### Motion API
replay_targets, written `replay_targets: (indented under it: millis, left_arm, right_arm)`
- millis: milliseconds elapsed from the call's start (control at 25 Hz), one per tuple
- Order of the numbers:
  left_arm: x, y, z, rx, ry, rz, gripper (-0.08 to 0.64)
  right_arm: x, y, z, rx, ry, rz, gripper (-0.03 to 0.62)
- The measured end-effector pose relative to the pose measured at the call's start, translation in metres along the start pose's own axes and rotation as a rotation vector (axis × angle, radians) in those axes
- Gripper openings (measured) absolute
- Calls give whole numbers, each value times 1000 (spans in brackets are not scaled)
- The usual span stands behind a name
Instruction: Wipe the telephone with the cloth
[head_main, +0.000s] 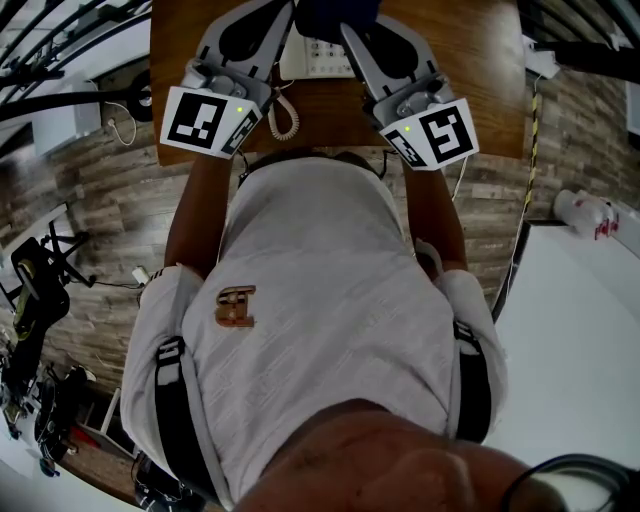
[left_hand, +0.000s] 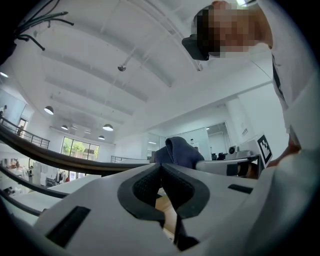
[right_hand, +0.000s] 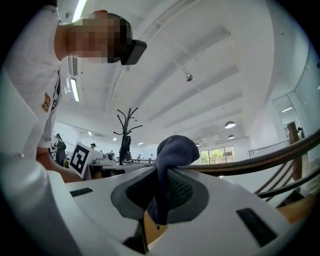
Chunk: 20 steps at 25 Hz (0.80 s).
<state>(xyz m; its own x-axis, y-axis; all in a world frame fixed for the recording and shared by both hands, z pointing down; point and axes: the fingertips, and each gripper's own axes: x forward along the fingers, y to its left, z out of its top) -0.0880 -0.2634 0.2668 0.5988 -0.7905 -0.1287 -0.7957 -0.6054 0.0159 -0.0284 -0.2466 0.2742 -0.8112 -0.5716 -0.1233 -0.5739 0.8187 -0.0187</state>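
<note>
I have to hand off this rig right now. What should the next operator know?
Left gripper: shut, empty, beside the right one.
Right gripper: shut on the cloth, which bunches past its tips.
Telephone: on the table, by both grippers' tips, cord lying toward the person.
Done: cloth gripped and held at the telephone.
Left: the wiping; how much is already wiped can't be told.

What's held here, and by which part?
The right hand-held gripper pinches the cloth by a bunched fold; the left hand-held gripper is shut, empty.
</note>
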Motion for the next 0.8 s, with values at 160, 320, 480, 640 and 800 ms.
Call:
replay_targets:
  millis: [160, 320, 480, 640, 800]
  left_arm:
    - [0, -2, 0, 1, 1, -1, 18]
    - [1, -3, 0, 1, 0, -6, 18]
    - [1, -3, 0, 2, 0, -11, 18]
    - [-1, -3, 0, 1, -1, -12, 18]
    - [-2, -3, -1, 2, 2, -13, 18]
  right_arm:
    - [-3, 1, -1, 0, -1, -3, 60]
    - [-3, 2, -2, -4, 1, -2, 60]
    - [-3, 1, -2, -6, 4, -7, 60]
    - [-3, 2, -2, -10, 6, -9, 60]
    - [-3, 1, -4, -7, 9, -8, 60]
